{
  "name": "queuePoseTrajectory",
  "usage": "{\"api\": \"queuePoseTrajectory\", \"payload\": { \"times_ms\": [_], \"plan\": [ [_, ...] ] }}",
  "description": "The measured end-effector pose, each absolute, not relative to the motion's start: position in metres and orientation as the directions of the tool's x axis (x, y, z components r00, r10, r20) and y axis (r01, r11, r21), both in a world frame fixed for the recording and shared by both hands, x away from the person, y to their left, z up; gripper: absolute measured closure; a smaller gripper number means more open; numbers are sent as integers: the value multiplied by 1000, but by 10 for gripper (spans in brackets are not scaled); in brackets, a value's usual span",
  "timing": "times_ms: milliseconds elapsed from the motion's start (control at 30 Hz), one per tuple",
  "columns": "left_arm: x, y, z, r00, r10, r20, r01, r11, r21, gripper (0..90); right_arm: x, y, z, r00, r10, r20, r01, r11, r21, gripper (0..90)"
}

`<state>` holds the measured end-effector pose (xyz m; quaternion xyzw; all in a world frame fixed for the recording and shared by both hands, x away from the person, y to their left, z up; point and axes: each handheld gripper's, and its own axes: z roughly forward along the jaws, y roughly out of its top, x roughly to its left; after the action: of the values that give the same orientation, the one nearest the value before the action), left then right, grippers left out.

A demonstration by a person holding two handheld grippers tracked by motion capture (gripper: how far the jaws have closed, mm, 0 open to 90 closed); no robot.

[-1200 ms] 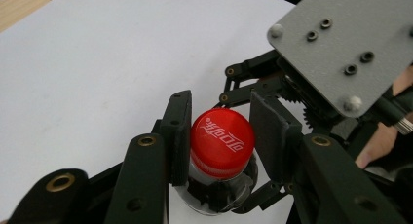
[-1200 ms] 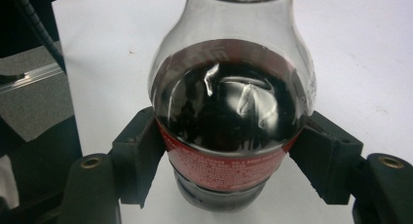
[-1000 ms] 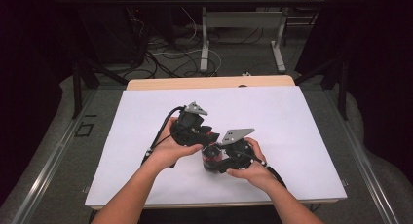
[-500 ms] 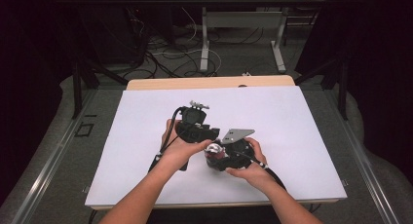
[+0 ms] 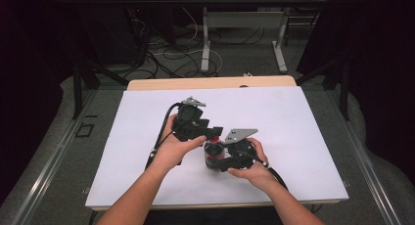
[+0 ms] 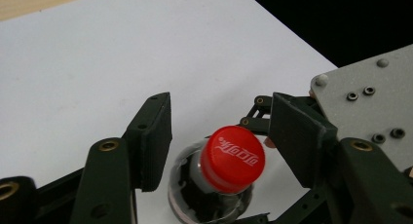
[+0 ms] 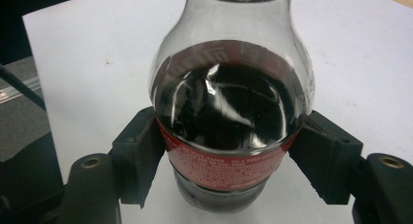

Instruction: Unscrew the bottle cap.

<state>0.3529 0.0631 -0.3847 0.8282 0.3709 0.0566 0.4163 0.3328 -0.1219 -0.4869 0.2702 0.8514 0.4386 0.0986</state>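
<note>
Upright, cola-filled bottle [image 7: 229, 121] clamped in right gripper [image 7: 229, 160]; left gripper [image 6: 219, 136] apart, just opened around its red cap [image 6: 233, 158].

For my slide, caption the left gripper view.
Left gripper open around the red screw cap of an upright dark cola bottle.

Both grippers are black. The left gripper [image 6: 219, 136] has two flat black jaws with round brass pins in the arms behind them. The right gripper [image 7: 234, 156] has the same chunky jaws and pins. A grey plate [image 5: 240, 134] with small dark screws sits on its top. Black cables trail behind. The arms are bare.
</note>
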Motion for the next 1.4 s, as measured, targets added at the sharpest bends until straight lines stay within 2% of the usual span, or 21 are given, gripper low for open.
{"api": "queuePoseTrajectory", "payload": {
  "times_ms": [200,467,533,600,767,867,1100,1400],
  "plan": [
    [353,71,-387,801,552,-231,508,-422,751,397,333,-123,-487,-844,530,84,371,465,804,308],
    [353,72,-390,873,456,-171,418,-521,744,384,333,-123,-486,-862,499,88,356,473,806,308],
    [353,71,-392,884,443,-151,393,-526,754,398,332,-122,-486,-868,488,93,352,473,808,308],
    [355,74,-391,908,392,-148,366,-571,735,429,332,-122,-486,-873,477,98,350,475,808,308],
    [354,74,-391,935,330,-129,312,-594,742,528,331,-121,-485,-885,452,111,344,474,811,308],
    [354,75,-390,934,340,-112,309,-606,733,603,331,-121,-485,-891,438,118,341,475,811,309],
    [350,73,-389,923,371,-102,324,-607,725,611,329,-120,-485,-886,452,104,336,470,816,309],
    [340,59,-389,827,547,-127,458,-525,717,612,330,-121,-485,-872,480,95,351,477,805,310]
  ]
}}
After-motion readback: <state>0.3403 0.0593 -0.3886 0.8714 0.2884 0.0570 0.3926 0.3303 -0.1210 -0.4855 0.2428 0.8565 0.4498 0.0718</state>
